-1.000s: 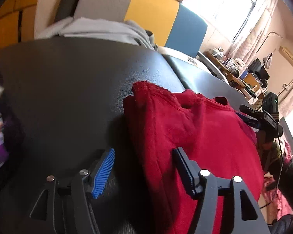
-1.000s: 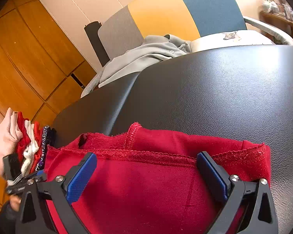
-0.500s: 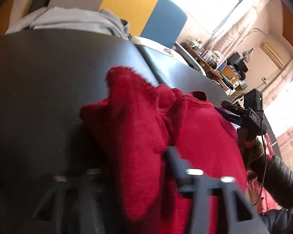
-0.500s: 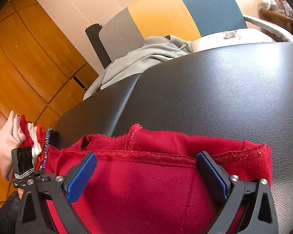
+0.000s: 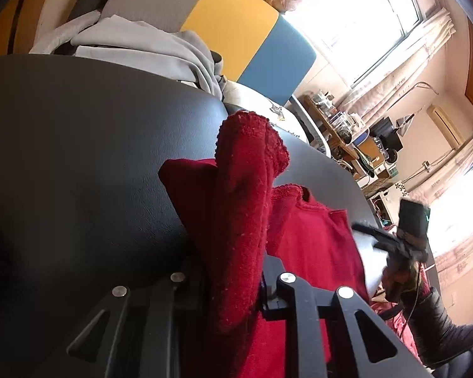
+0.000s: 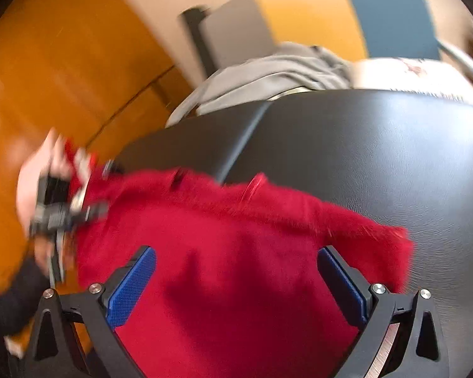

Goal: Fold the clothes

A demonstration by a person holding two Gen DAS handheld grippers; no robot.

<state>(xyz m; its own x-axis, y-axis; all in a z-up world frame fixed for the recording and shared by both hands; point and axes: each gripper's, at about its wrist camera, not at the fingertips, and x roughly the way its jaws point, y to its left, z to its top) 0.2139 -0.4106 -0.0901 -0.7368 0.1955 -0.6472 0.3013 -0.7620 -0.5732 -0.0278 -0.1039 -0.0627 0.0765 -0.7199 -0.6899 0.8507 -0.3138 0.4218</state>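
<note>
A red fleece garment point(image 5: 302, 245) lies on the black padded table point(image 5: 94, 145). My left gripper point(image 5: 233, 286) is shut on a bunched fold of the red garment point(image 5: 242, 195) and holds it lifted, the fold standing up between the jaws. My right gripper point(image 6: 236, 283) is open, its blue pads point(image 6: 132, 283) spread wide over the flat red garment point(image 6: 236, 252); this view is motion-blurred. In the right wrist view the other gripper point(image 6: 60, 201) and hand show at the garment's left end. In the left wrist view the other gripper point(image 5: 403, 236) shows at the right.
A grey garment point(image 5: 142, 41) lies piled past the table's far edge, against a grey, yellow and blue chair back point(image 5: 236, 28). A cluttered shelf point(image 5: 347, 126) and bright window stand at the right. Orange wooden panels point(image 6: 63, 78) stand to the left.
My left gripper has shut on the garment's edge and lifted a fold of it. My right gripper stays open and has shifted over the cloth, blurring its view.
</note>
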